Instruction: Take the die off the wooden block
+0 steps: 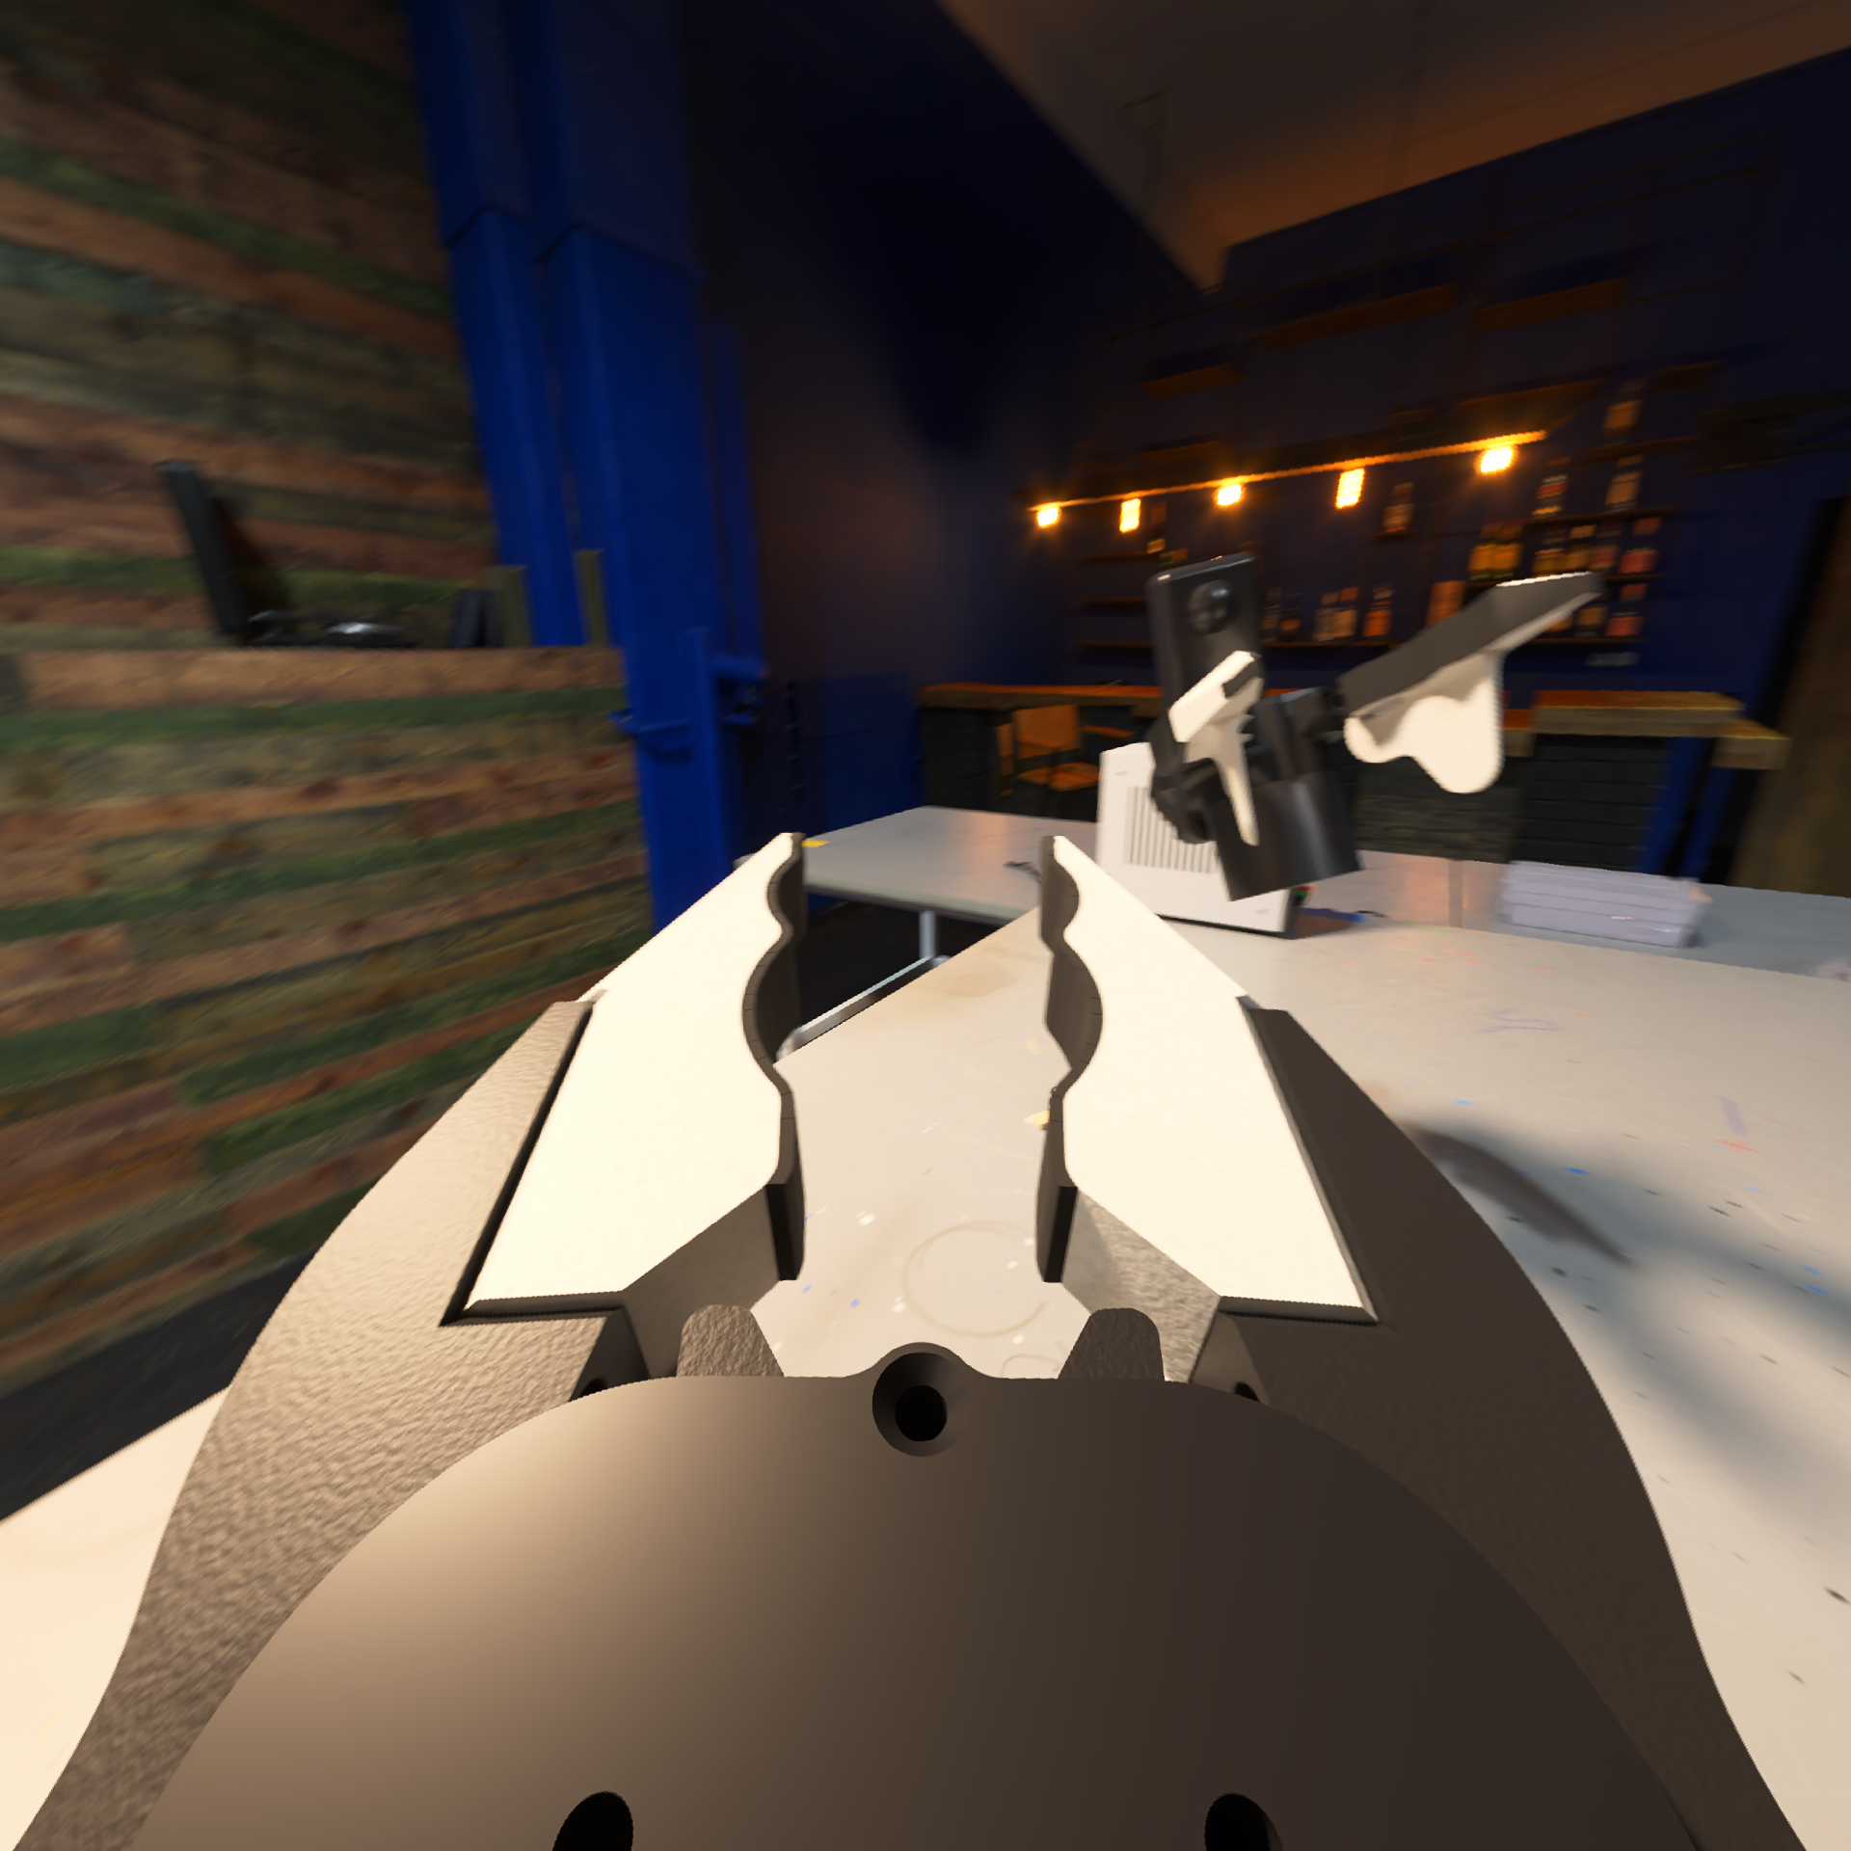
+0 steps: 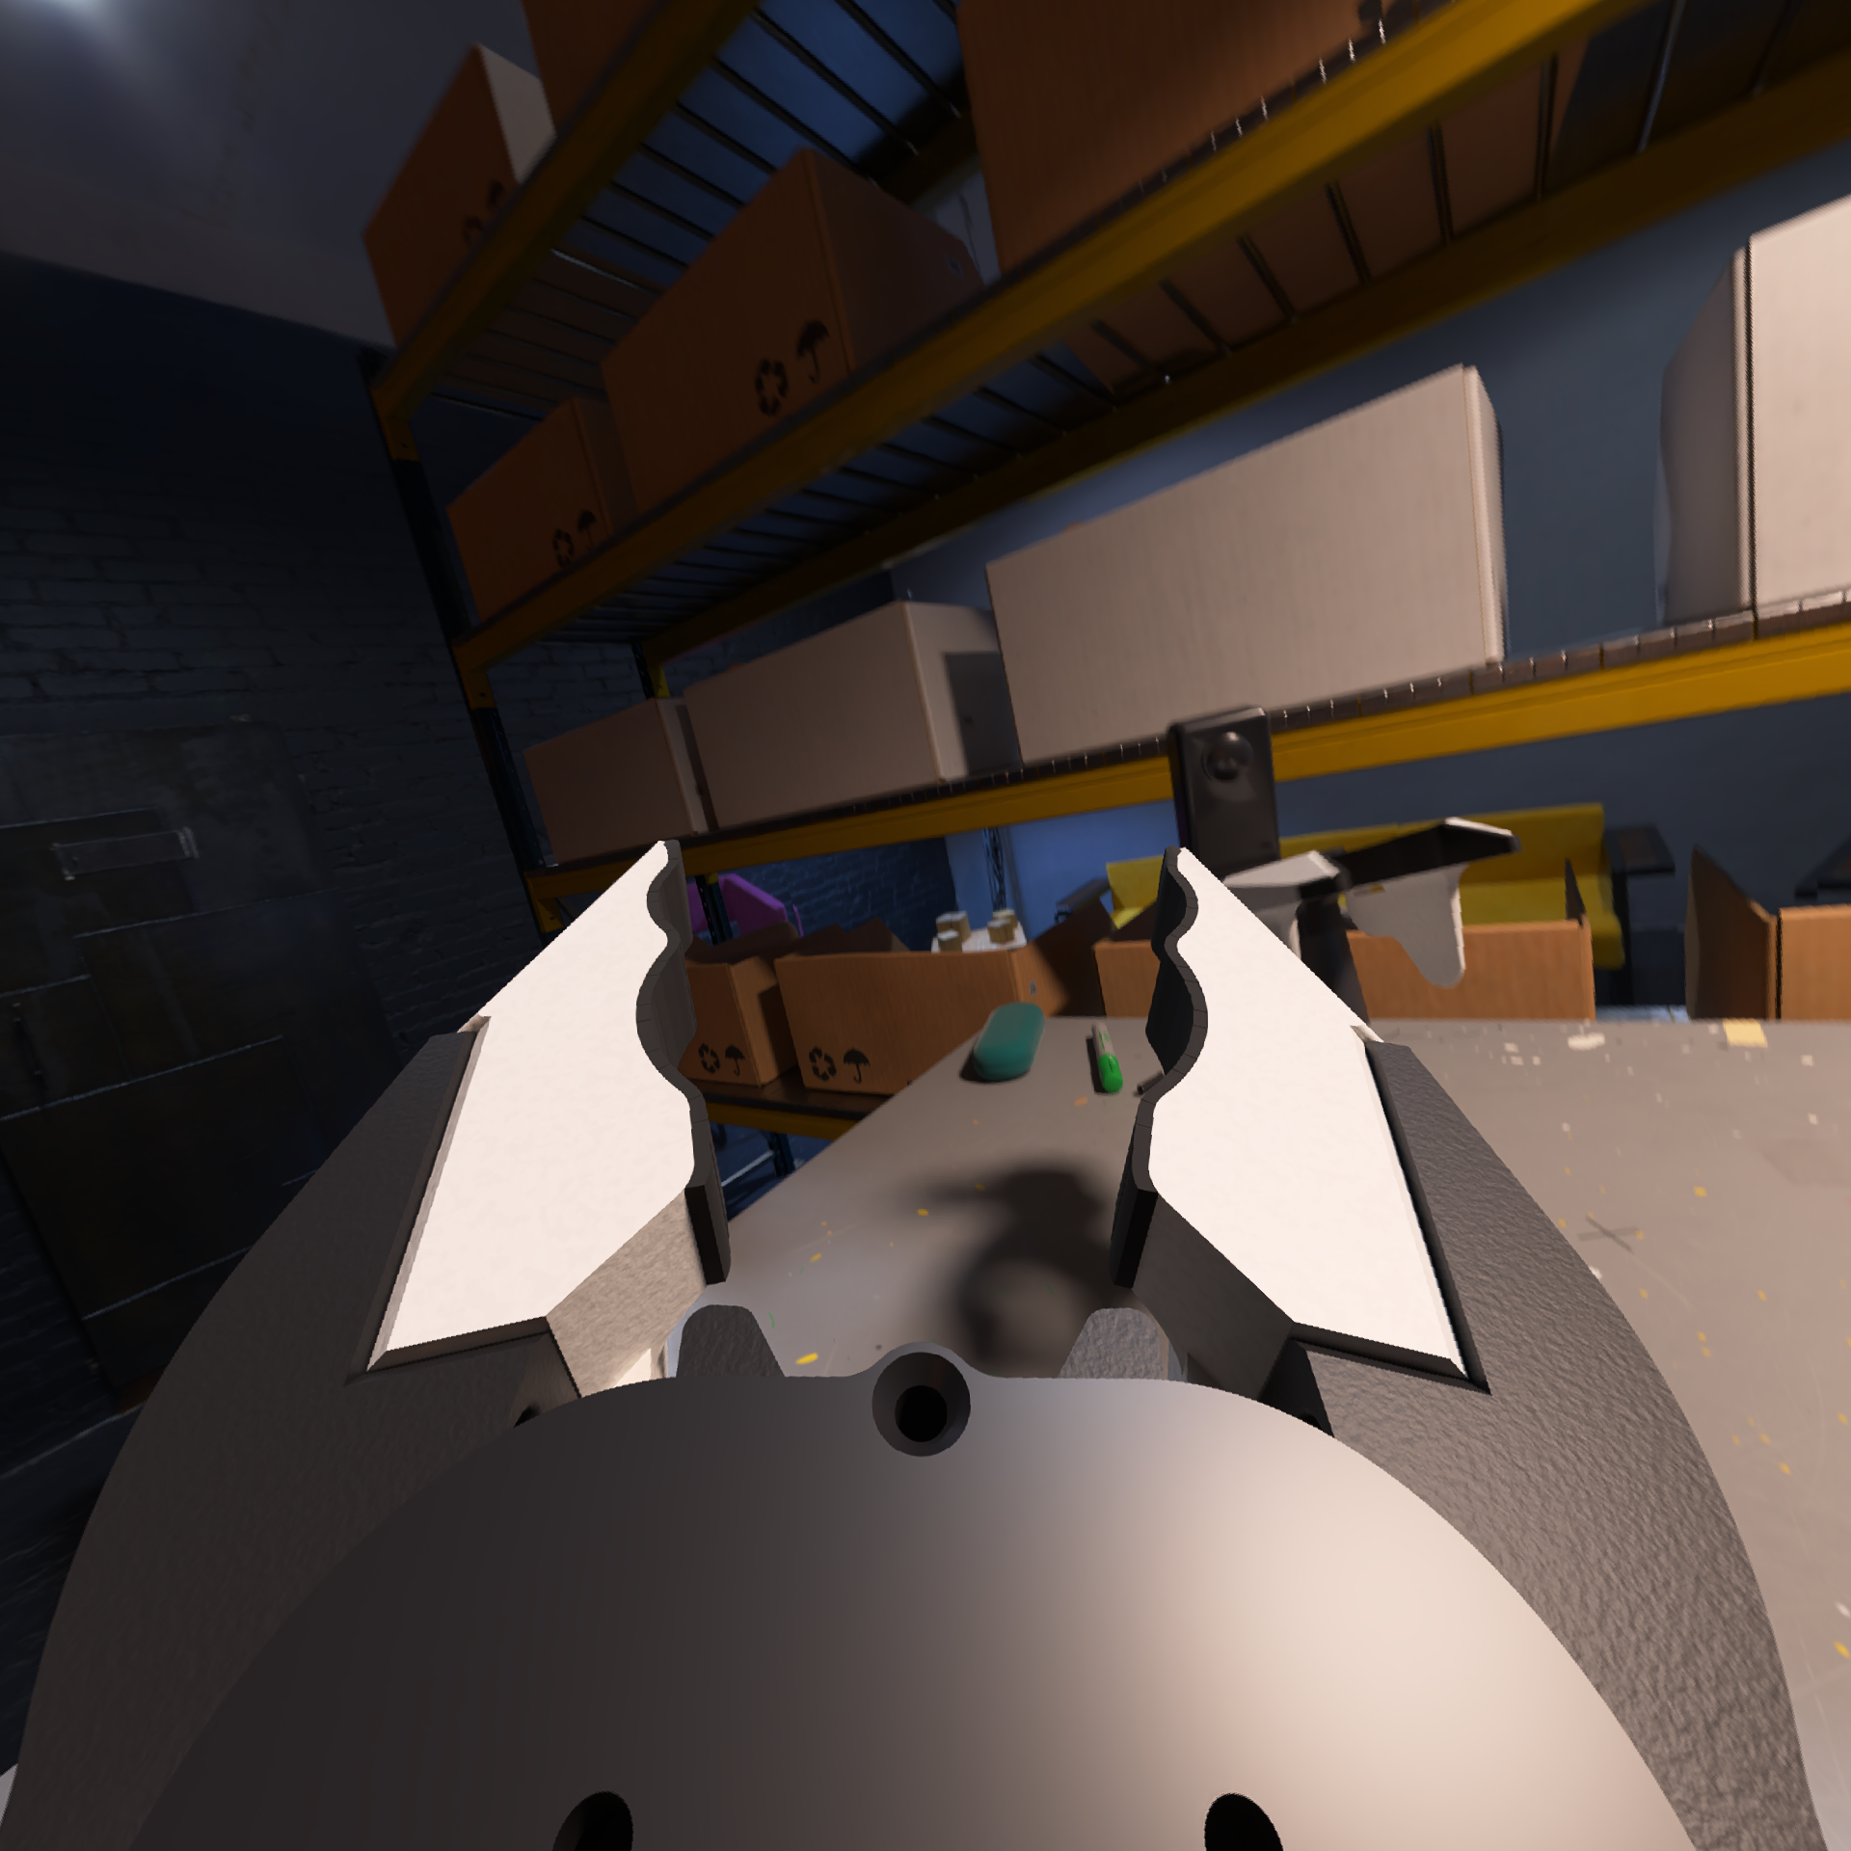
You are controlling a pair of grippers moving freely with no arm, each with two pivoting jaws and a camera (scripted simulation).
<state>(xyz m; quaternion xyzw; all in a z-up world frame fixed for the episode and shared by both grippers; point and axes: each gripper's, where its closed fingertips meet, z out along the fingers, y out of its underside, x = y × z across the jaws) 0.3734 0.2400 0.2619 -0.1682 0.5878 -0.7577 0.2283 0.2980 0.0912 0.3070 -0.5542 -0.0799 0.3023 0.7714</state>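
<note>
**Item: die on wooden block — not showing in either view**

Location: neither the die nor the wooden block is appearing in the left or the right wrist view; their place cannot be told.

Handling (judged from the task wording alone): a die is likely proving light, rigid and smooth-faced, so a pinch across two opposite flat faces, clear of the block beneath, is looking the safest hold. A careless squeeze could be nudging it off sideways.

Left hand-held gripper (image 1: 921, 881): hovering over the pale surface (image 1: 1502, 1052), jaws standing apart, nothing between them.

Right hand-held gripper (image 2: 921, 881): jaws spread wide, empty, above the grey surface (image 2: 1502, 1152).

View differences: the left wrist view is showing a white box-shaped appliance (image 1: 1182, 861) and a stack of white sheets (image 1: 1603, 906); the right wrist view alone is showing a teal case (image 2: 1005, 1043) and a green marker (image 2: 1105, 1062), with shelving carrying cardboard boxes (image 2: 771, 321) behind.
</note>
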